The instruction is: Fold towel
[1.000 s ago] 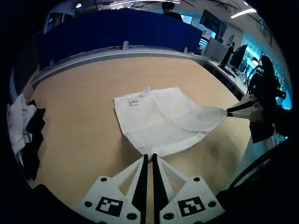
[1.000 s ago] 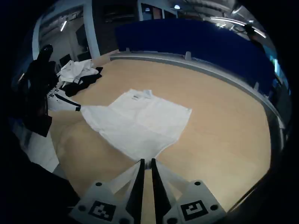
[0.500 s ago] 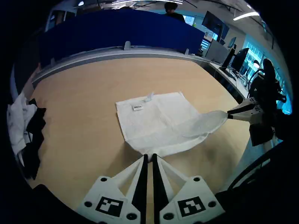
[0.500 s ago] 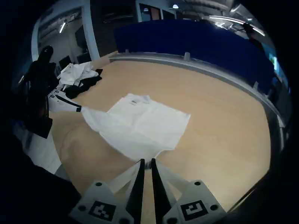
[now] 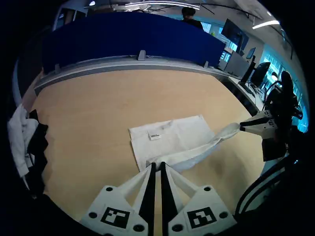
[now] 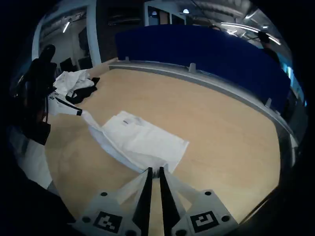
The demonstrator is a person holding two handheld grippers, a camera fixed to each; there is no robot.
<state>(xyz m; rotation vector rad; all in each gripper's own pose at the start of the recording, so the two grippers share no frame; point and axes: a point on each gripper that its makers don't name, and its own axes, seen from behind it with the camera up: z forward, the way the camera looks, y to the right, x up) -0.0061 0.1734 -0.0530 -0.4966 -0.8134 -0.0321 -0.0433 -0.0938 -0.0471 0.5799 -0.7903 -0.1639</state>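
A white towel (image 5: 177, 137) lies on the wooden table (image 5: 90, 102), a small label near its far left corner. Its near edge is raised off the table and hangs between the two grippers, doubling over the flat part. In the left gripper view my left gripper (image 5: 157, 164) is shut on one near corner, and my right gripper (image 5: 241, 126) at the right pinches the other corner. The right gripper view shows the towel (image 6: 149, 137) with my right gripper (image 6: 154, 169) shut on its corner, and the left gripper (image 6: 80, 113) holding the far end of the raised edge.
A heap of white and black clothes (image 5: 25, 141) lies at the table's left edge, also seen in the right gripper view as the clothes heap (image 6: 76, 82). A blue partition (image 5: 130, 35) runs along the table's back. A person (image 5: 191, 13) stands behind it. Desks with monitors (image 5: 240, 55) stand at right.
Both grippers have carried the towel's near edge upward and toward the far edge. The flat part of the towel looks shorter and the raised fold now lies over it.
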